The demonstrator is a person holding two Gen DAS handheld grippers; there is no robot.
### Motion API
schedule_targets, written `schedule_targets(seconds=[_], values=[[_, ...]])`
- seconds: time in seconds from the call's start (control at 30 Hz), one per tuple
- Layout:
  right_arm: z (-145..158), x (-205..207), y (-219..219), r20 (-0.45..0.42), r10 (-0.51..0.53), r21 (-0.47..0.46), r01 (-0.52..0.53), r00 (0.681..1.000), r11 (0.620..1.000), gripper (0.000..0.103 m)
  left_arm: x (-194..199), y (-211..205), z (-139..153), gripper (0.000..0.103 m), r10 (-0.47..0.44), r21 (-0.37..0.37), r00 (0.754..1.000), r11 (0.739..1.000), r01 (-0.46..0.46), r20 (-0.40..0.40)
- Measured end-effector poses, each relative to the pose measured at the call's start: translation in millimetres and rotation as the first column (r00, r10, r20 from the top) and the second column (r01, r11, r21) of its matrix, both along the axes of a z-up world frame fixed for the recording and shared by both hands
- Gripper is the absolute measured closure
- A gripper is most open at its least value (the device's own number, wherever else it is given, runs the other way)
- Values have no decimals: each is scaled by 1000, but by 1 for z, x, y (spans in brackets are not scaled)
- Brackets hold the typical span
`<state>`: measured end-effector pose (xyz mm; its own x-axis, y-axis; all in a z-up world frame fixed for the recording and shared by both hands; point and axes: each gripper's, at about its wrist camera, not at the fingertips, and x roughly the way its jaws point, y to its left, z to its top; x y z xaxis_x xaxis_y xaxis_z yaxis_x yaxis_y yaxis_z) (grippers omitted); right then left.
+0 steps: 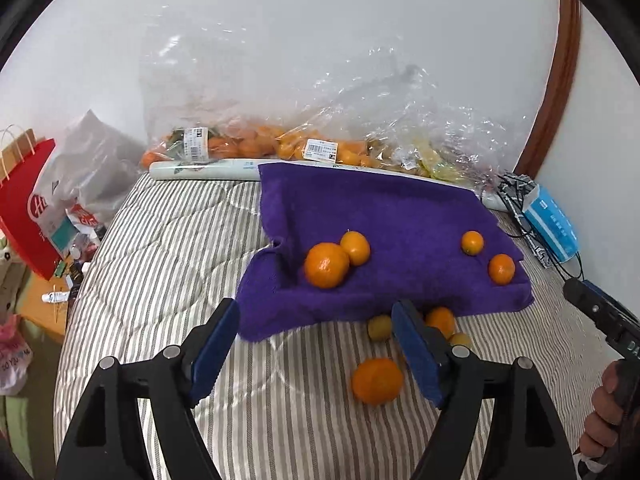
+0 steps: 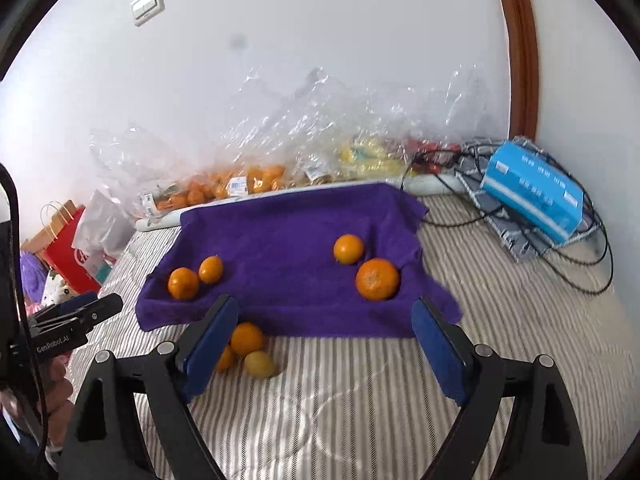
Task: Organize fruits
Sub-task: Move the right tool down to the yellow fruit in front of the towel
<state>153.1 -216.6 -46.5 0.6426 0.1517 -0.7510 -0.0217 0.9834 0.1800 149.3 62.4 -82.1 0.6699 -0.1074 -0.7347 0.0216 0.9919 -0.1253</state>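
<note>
The left gripper [image 1: 316,322] is held with its blue pads [image 1: 214,350] wide apart, and nothing is gripped or touched by them; between the pads only striped bedding [image 1: 168,248] and the near edge of the purple towel [image 1: 384,208] are seen. The right gripper [image 2: 326,320] is likewise spread wide and empty, its pads [image 2: 438,354] framing the towel's front edge [image 2: 280,232]. No earlier view is given, so only the open stance is told. Just beyond the left gripper's right pad, on the bedding, a large orange [image 1: 377,381] lies alone, and a small cluster is gathered at the towel's hem: an orange fruit [image 1: 441,320], a yellowish one [image 1: 379,328] and a third [image 1: 460,339] partly hidden by the pad. In the right view the same cluster [image 2: 247,339] is seen beside that gripper's left pad. On the towel, two oranges are set touching at the left [image 1: 327,265] [image 1: 355,248], and two smaller ones lie near the right edge [image 1: 472,243] [image 1: 501,269], slightly apart. The fruits are round, so no long axis can be told; a stem end is shown facing the camera on the big one in the right view [image 2: 377,279]. The towel's long side is run across the bed, parallel to the wall. Behind it, clear bags of oranges [image 1: 248,146] are lined along the wall, with a blue box [image 2: 532,194] on cables at the right.
</note>
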Motion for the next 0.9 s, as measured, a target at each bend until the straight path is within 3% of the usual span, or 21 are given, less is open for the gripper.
schedule_targets(seconds=[0.13,0.33,0.5,0.57,0.8,0.9], values=[[-2,-7,10,1,-5,-42,5,1000,999,15,-10,13,-3,26,-10,-82,1000,997,10,0],[-17,-8,21,-52,33,26,-31,998,999,16,-22,27,-11,28,15,-58,1000,998,-14,26],[-28,-9,34,-41,39,-36,-41,998,999,23,-24,38,-20,29,26,-84,999,996,-24,30],[-33,-7,37,-51,62,-15,-63,997,998,30,-21,41,-25,35,16,-83,1000,996,-15,13],[-51,5,43,-111,84,8,-83,990,997,46,-7,53,-43,35,43,-97,998,994,-47,-46],[-62,10,46,-137,88,1,-89,987,996,46,-3,60,-50,36,63,-98,996,993,-69,-67]])
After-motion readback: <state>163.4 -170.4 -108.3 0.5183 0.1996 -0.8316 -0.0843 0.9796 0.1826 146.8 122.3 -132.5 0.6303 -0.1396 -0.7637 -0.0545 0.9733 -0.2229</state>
